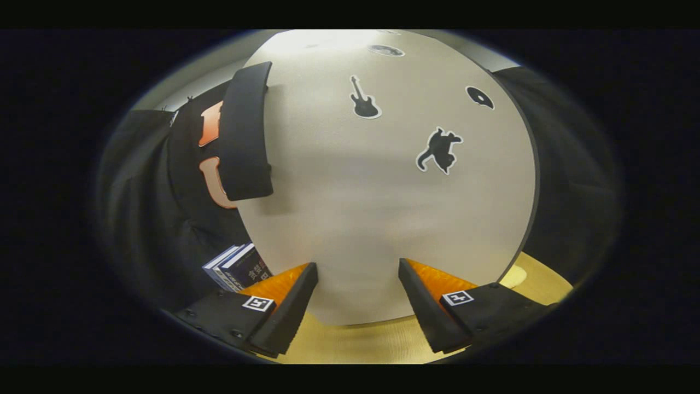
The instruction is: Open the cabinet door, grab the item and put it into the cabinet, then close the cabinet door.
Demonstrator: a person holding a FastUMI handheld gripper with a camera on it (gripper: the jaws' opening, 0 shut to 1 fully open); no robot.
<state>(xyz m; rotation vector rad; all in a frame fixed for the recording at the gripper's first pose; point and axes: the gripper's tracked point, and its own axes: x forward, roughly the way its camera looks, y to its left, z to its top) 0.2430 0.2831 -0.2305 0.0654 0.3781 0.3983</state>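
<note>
The cabinet's pale grey door [383, 219] stands just ahead of my fingers, close and facing me, with black stickers of a guitar [363, 99] and a cat [439, 150] on it. A long black handle [246, 131] runs down the door's left edge, up and to the left of my left finger. My gripper [358, 279] is open, with nothing between its fingers but the door's lower part beyond them. A dark blue book [240, 268] stands left of the door, just beyond my left finger.
The cabinet rests on a light wooden table [361, 342] that shows under and between my fingers. Black cloth hangs to the left and right of the cabinet.
</note>
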